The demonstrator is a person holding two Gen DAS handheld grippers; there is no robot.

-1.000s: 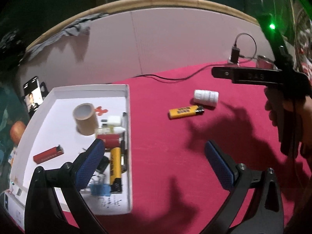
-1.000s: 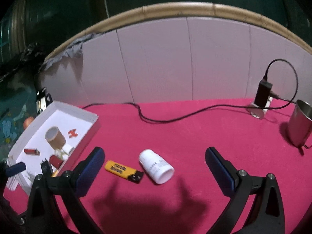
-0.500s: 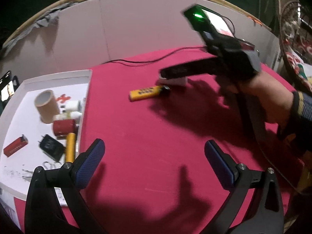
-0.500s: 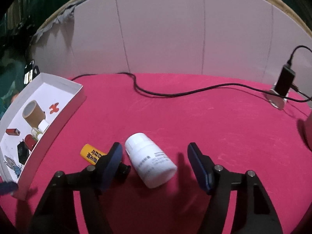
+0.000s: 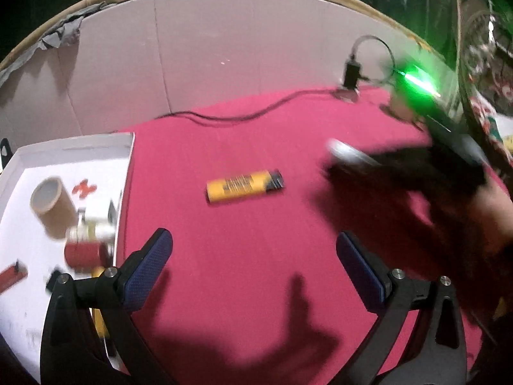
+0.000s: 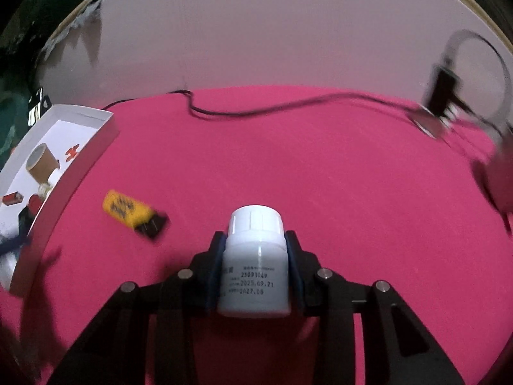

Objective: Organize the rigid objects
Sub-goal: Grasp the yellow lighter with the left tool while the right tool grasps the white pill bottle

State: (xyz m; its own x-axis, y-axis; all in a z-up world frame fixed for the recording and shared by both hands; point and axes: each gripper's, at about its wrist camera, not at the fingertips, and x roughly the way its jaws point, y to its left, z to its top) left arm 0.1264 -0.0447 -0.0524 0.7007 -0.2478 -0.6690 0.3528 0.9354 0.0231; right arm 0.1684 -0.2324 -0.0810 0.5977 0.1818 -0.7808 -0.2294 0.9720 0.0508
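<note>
My right gripper (image 6: 254, 250) is shut on a white pill bottle (image 6: 254, 266) and holds it above the red cloth, cap pointing away. In the left wrist view the bottle (image 5: 348, 154) shows blurred at the right, in the right gripper. A yellow lighter (image 5: 244, 186) lies on the cloth; it also shows in the right wrist view (image 6: 133, 215), left of the bottle. My left gripper (image 5: 253, 266) is open and empty, low over the cloth in front of the lighter. A white tray (image 5: 126, 173) on the left holds a cardboard tape roll (image 5: 51, 202), a red cylinder (image 5: 85, 254) and other small items.
A black cable (image 6: 288, 107) runs along the back of the table to a charger plug (image 6: 441, 96). A metal cup (image 6: 503, 176) stands at the far right, blurred. A white panel wall (image 5: 224, 48) closes the back. The person's right hand (image 5: 481, 218) is at the right.
My right gripper has closed on the white bottle and lifted it off the cloth. My left gripper has moved nearer to the lighter and the tray.
</note>
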